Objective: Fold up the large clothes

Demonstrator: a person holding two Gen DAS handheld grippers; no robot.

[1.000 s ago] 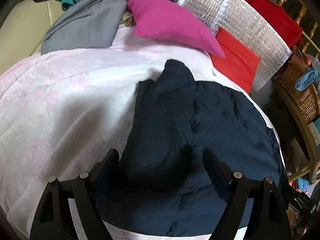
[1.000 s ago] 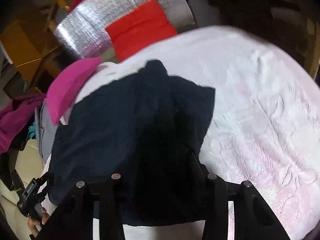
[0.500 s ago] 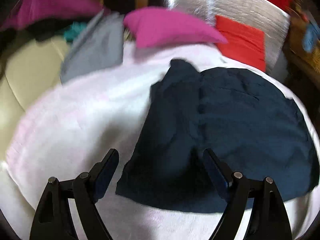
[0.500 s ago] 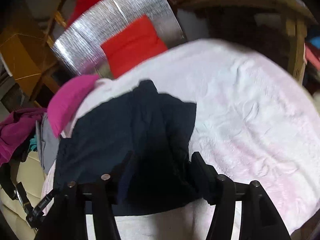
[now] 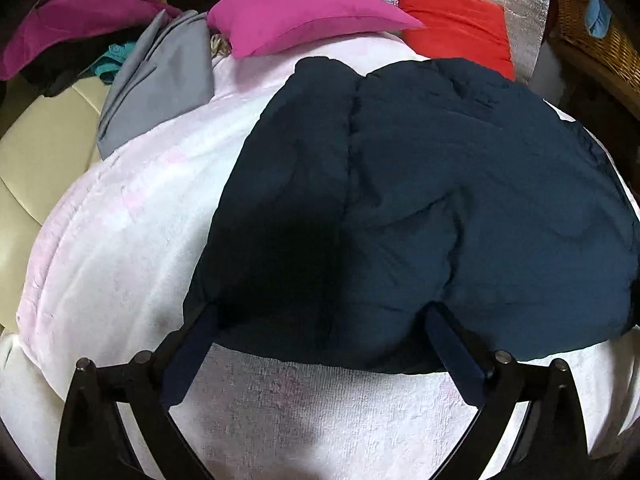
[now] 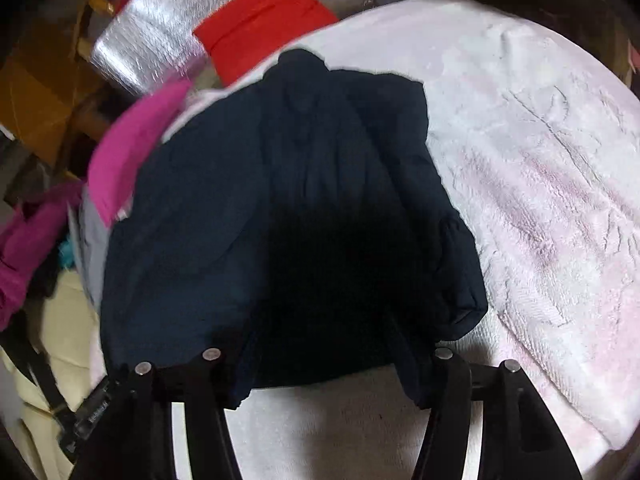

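The navy jacket (image 5: 420, 200) lies spread on the pale pink blanket (image 5: 120, 248), straight ahead of both my tools and just beyond their tips; its near hem runs crosswise to the way my fingers point, and its length runs away from me toward the collar end by the magenta cushion (image 5: 304, 12); a lengthwise ridge, where one side seems already laid over, runs the same way.

My left gripper (image 5: 320, 316) is spreading, jaws opening wide; the hem lies between the tips but nothing is pinched, and bare blanket shows between the fingers behind it. My right gripper (image 6: 320, 332) stands partly spread over the same near edge; its tips are lost against the dark cloth, so I judge it free of any pinch, though I can't swear to it.

Both tools sit about equally near the hem; in my judgement the left has the thicker, folded side ahead of it and the right has the corner (image 6: 472, 312) off to its right; the coming fold, I reckon, turns on carrying this crosswise hem away from me along that long axis.
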